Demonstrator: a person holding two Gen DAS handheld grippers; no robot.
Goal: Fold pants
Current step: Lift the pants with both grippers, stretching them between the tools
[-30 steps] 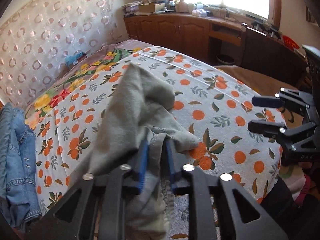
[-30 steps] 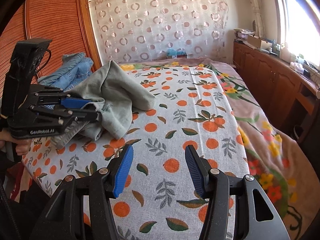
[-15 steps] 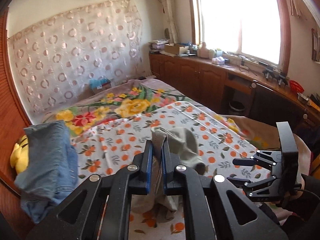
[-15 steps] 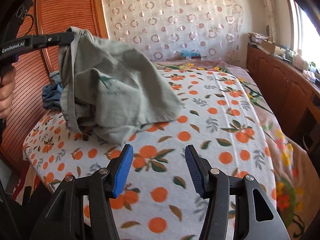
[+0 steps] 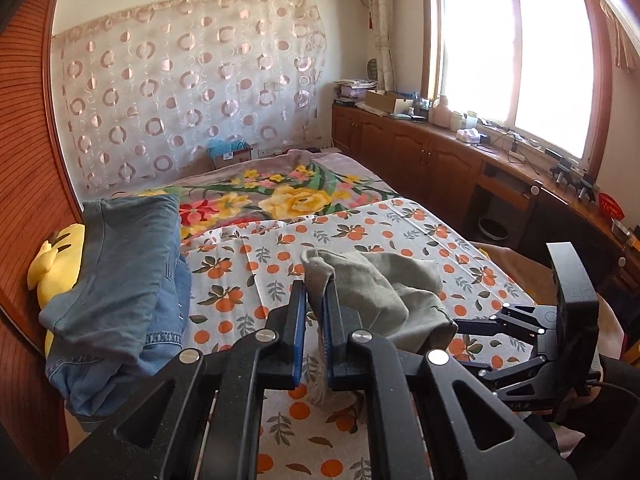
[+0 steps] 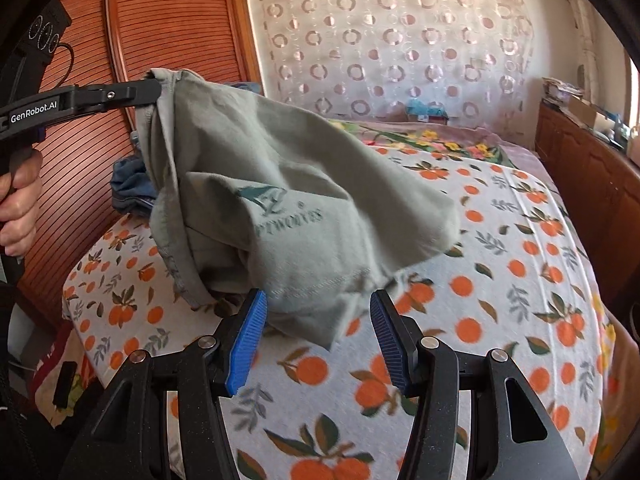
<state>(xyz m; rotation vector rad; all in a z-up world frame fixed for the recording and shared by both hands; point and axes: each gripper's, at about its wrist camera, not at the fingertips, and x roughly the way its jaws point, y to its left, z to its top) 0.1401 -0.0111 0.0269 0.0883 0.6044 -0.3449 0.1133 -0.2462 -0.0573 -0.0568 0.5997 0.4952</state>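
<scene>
The grey-green pants (image 6: 288, 208) hang bunched in the air above the bed, with a dark logo on the cloth. My left gripper (image 5: 316, 304) is shut on their edge and holds them up; it also shows in the right wrist view (image 6: 154, 88) at upper left. The pants (image 5: 372, 288) drape to the right of its fingers. My right gripper (image 6: 318, 320) is open, its blue pads on either side of the pants' lowest hanging part, not gripping it. It shows at lower right in the left wrist view (image 5: 460, 340).
The bed has an orange-print sheet (image 6: 500, 300) and a floral blanket (image 5: 280, 196) at its far end. Folded blue jeans (image 5: 120, 280) and a yellow plush (image 5: 56, 264) lie by the wooden wall. A wooden cabinet (image 5: 440, 160) runs under the window.
The left gripper lifted the pants off the sheet and holds them high. The right gripper has moved in under the hanging cloth, still open.
</scene>
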